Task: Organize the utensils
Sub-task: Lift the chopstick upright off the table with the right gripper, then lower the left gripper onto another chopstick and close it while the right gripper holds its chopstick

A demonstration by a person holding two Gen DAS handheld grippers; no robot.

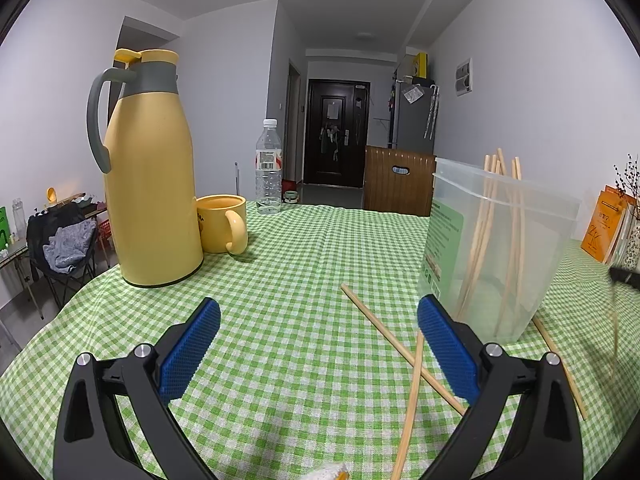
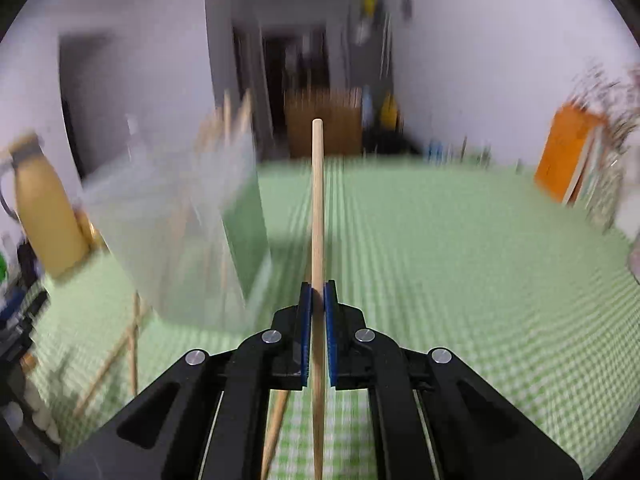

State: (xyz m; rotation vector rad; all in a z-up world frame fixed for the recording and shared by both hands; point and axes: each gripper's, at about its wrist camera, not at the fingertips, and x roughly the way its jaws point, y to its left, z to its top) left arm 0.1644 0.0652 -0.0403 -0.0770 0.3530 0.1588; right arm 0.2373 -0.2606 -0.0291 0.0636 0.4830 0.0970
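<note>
My right gripper [image 2: 318,292] is shut on a wooden chopstick [image 2: 317,200] that stands up between its blue pads, lifted above the green checked cloth; that view is blurred by motion. A clear plastic container [image 1: 500,248] holds several upright chopsticks [image 1: 486,220] and shows left of the held stick as a pale blur [image 2: 180,232]. My left gripper [image 1: 320,312] hovers open over the cloth with nothing between its pads. Two loose chopsticks [image 1: 384,332] lie crossed near its right finger, and another [image 1: 560,364] rests beside the container. At the left wrist view's right edge, a dark gripper tip [image 1: 624,276] shows.
A yellow thermos jug [image 1: 152,184], a yellow mug [image 1: 222,222] and a water bottle [image 1: 269,168] stand at the back left of the table [image 1: 300,280]. An orange box [image 1: 604,224] and dried flowers sit at the right edge. A brown chair back [image 1: 400,182] is beyond the table.
</note>
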